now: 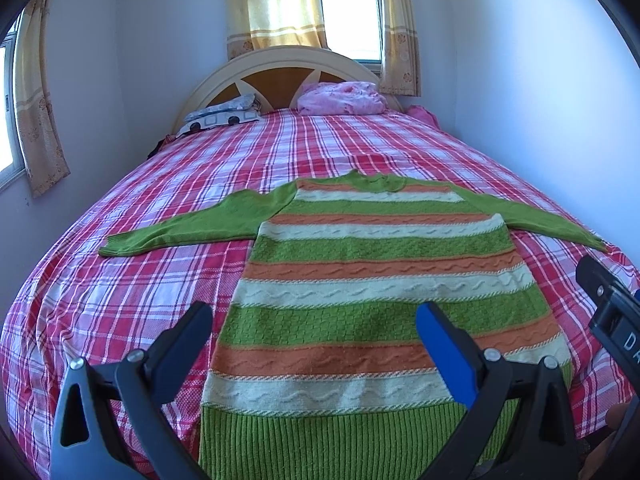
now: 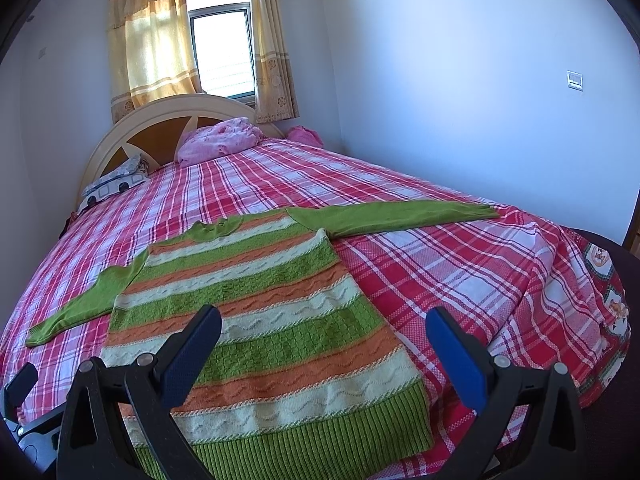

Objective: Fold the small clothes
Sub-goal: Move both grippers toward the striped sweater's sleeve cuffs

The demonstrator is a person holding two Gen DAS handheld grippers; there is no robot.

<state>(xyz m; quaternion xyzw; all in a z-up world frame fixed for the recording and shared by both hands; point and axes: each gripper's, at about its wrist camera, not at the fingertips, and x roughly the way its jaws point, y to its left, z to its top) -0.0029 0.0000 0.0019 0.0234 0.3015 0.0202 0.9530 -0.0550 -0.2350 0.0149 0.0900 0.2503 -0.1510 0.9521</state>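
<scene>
A small knitted sweater [image 1: 372, 264] [image 2: 256, 312] with green, orange and cream stripes lies flat on the bed, hem toward me, both green sleeves spread sideways. Its left sleeve [image 1: 180, 228] and right sleeve [image 2: 392, 216] rest on the sheet. My left gripper [image 1: 316, 316] hovers open above the lower half of the sweater, holding nothing. My right gripper [image 2: 324, 320] is open too, above the sweater's lower right part and side edge. Part of the right gripper [image 1: 612, 316] shows at the right edge of the left wrist view.
The bed has a red, pink and white plaid sheet [image 1: 120, 280] [image 2: 460, 280]. A pink bundle [image 1: 340, 98] and a patterned pillow [image 1: 224, 114] lie by the headboard [image 1: 280, 68]. Walls close in on both sides; the bed's right corner [image 2: 600, 300] drops off nearby.
</scene>
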